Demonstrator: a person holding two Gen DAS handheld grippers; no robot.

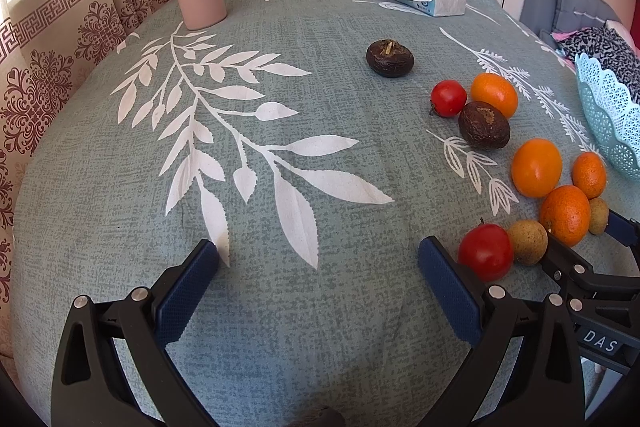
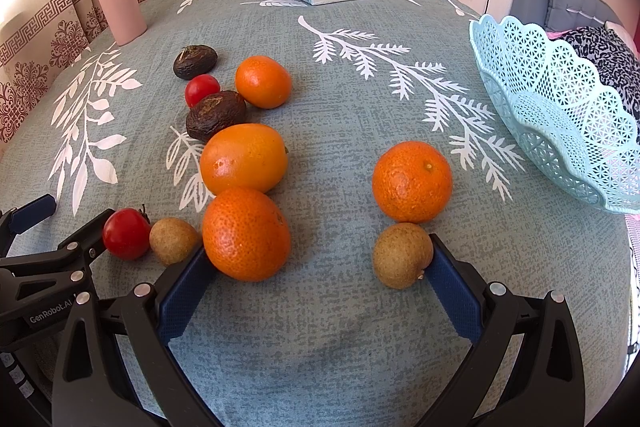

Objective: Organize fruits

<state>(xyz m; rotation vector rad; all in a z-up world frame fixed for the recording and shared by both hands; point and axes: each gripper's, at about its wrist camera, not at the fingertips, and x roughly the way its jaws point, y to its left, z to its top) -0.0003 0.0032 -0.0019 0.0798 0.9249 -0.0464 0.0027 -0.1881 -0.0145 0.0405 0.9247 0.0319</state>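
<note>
Hovering low over the tablecloth (image 2: 320,307), we have both claws spread wide and neither has hold of anything. Our right gripper (image 2: 320,267) sits with one finger touching the nearest mandarin (image 2: 246,233) and the other finger against a brown longan (image 2: 402,255), so closing now risks catching both fruits off-centre and squirting one out sideways. That mandarin touches a smooth orange (image 2: 243,158) behind it, which could be shoved along too. A second mandarin (image 2: 412,181) lies just beyond the longan, between us and the blue basket (image 2: 560,115), which looks empty as far as we can see. Round fruit on cloth rolls easily; a nudge towards the table edge near the basket could send it off.

Our left gripper (image 1: 320,267) frames only bare cloth, with a cherry tomato (image 1: 485,251) just outside its right finger. We judge that finger could bump the tomato into the neighbouring longan (image 1: 527,242). The two grippers are close together and may collide.
</note>
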